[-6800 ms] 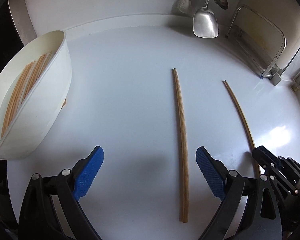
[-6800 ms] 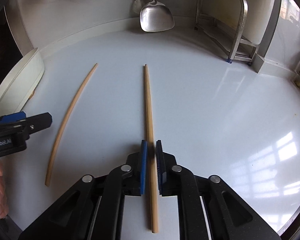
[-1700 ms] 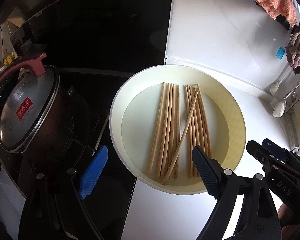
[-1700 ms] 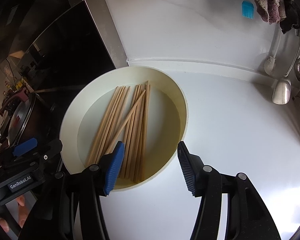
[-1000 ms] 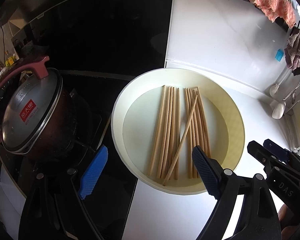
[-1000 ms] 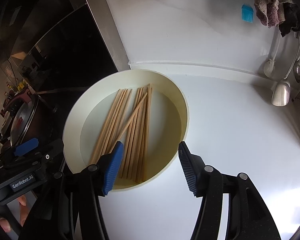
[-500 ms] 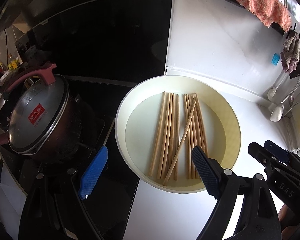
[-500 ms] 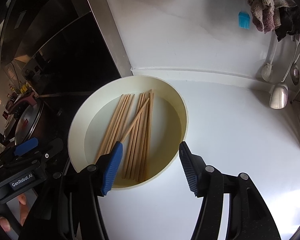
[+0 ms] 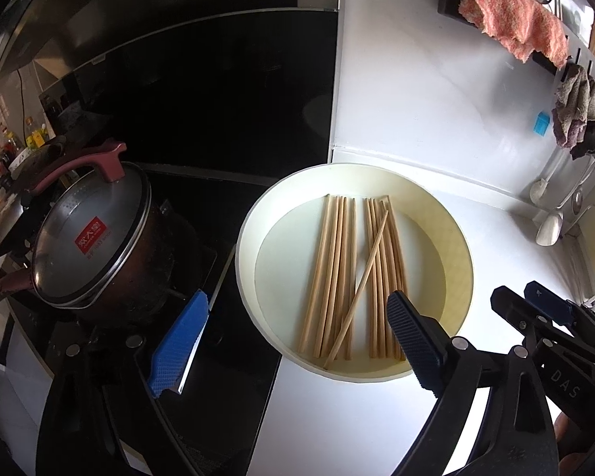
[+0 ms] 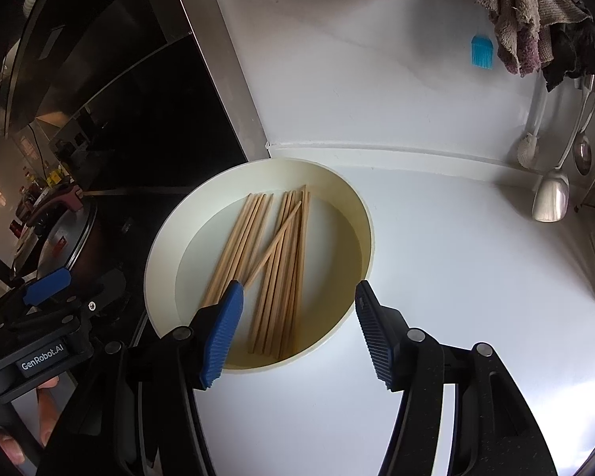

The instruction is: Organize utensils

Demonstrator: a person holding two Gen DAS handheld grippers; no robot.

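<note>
One round cream-white plastic basin (image 9: 462,277) sits on the white countertop (image 10: 456,258) at the edge of the black cooktop (image 9: 234,341). It holds a batch of pale wooden chopsticks (image 9: 337,269) lying flat on its bottom in two side-by-side groups, about five on the stove side and roughly six or seven on the other; the exact count is hard to make out where they pack tightly. One single chopstick (image 9: 357,285) lies slanted across both groups. One steel-lidded dark pot (image 9: 87,246) stands on the cooktop beside the basin.

The near ends of some chopsticks are hidden behind the blue-padded fingers (image 10: 222,333) in the right wrist view. The left gripper (image 9: 293,337) and the right gripper (image 10: 297,333) each hover above the basin's near rim, spread wide, holding and touching nothing.
</note>
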